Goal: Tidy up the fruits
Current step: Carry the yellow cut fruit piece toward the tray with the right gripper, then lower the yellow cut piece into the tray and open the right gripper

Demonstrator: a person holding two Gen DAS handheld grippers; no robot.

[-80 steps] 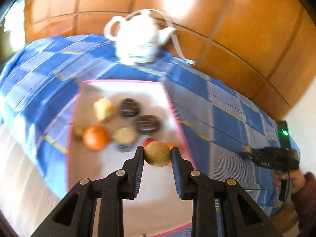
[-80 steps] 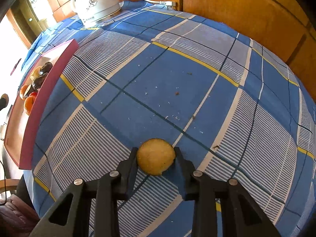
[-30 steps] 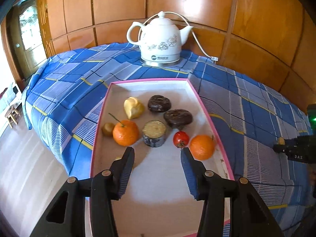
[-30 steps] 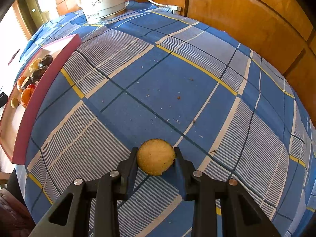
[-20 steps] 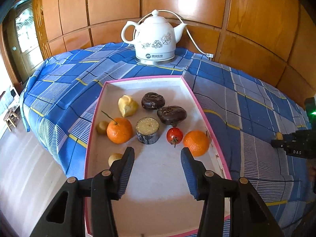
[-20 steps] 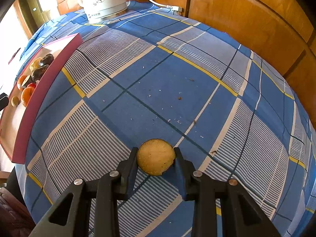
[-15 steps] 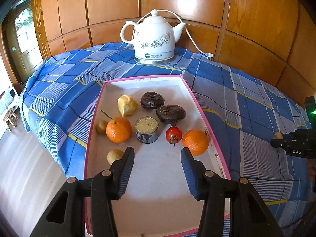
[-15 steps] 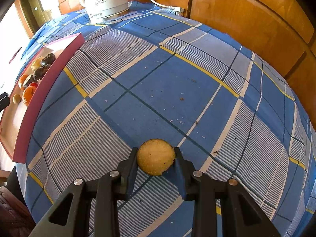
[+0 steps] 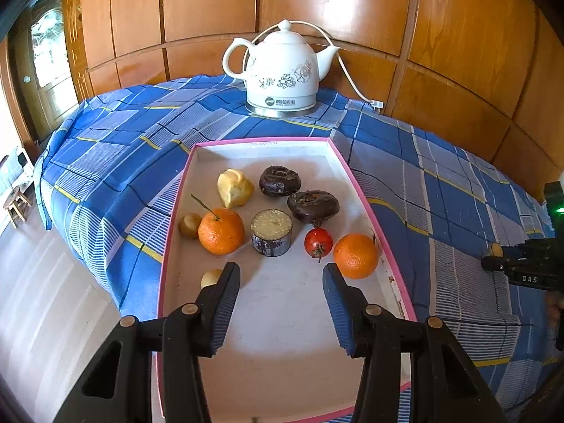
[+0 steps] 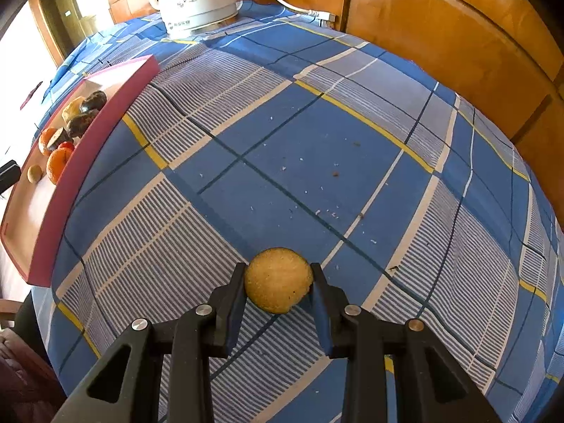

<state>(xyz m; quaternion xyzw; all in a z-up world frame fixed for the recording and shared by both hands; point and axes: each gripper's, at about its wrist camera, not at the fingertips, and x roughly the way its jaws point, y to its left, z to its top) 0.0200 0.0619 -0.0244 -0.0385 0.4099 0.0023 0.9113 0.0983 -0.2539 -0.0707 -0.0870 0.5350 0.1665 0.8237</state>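
Note:
A pink-rimmed white tray [image 9: 366,208] on the blue checked tablecloth holds two oranges [image 9: 221,231], a small red tomato [image 9: 318,241], two dark brown fruits [image 9: 280,181], a pale yellow piece [image 9: 234,188], a cut dark-skinned piece [image 9: 271,232] and two small tan fruits [image 9: 190,225]. My left gripper [image 9: 281,275] hovers open over the tray's near half, nothing between its fingers. My right gripper [image 10: 278,283] is shut on a round tan fruit [image 10: 278,279] above the cloth, right of the tray [image 10: 88,141]. From the left wrist the right gripper [image 9: 493,252] shows at the far right.
A white floral electric kettle [image 9: 282,74] with its cord stands behind the tray, against the wooden wall panels. Small crumbs lie on the tablecloth [image 10: 335,162]. The table's edge drops to a pale floor [image 9: 42,299] on the left.
The left gripper let go of a small tan fruit, which now lies in the tray by its left finger, and drew back and up. The right gripper has kept its fruit, barely shifting.

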